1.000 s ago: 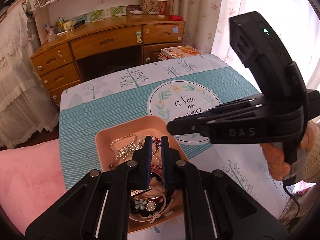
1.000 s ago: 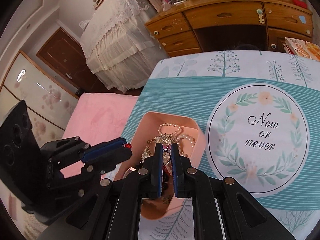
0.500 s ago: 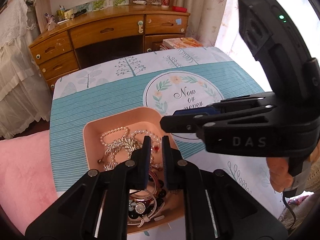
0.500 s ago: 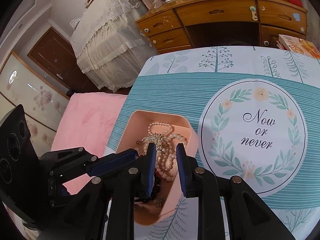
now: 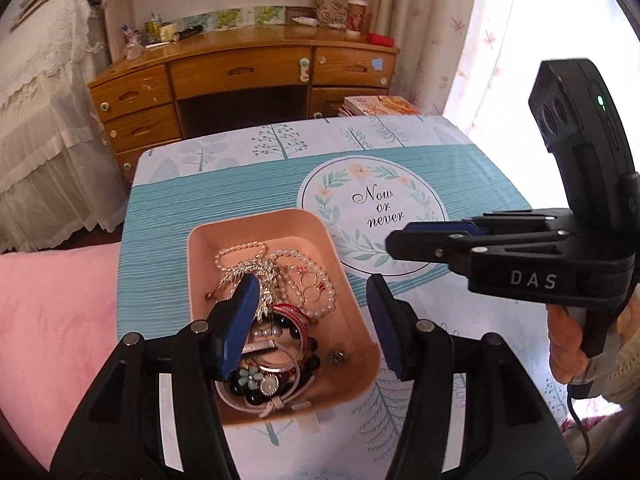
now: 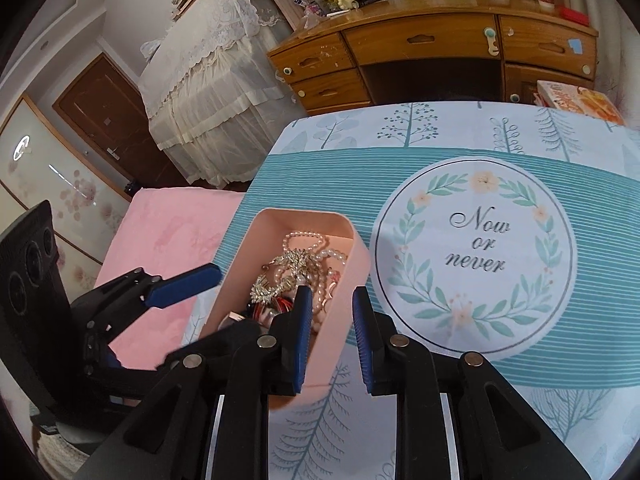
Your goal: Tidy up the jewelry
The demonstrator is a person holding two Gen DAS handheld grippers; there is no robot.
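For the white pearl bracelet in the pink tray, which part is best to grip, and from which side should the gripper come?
Probably the far loop of the pearl bracelet, near the tray's back wall. It lies flat on bare floor of the pink tray, apart from the tangled silver chain and rings. Come from above, one finger inside the loop and one outside, pinching across the strand. The left gripper, whose jaws are opening with nothing between them, hangs over the tray.

tray (image 5: 204, 248) peach | tablecloth (image 5: 224, 200) teal-striped, leaf print | bedding (image 5: 52, 312) pink

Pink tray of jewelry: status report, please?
Left gripper opening above pink tray, nothing held. Right gripper slightly open, empty, astride the tray's right wall. Jewelry tangled inside. Nothing in the way.
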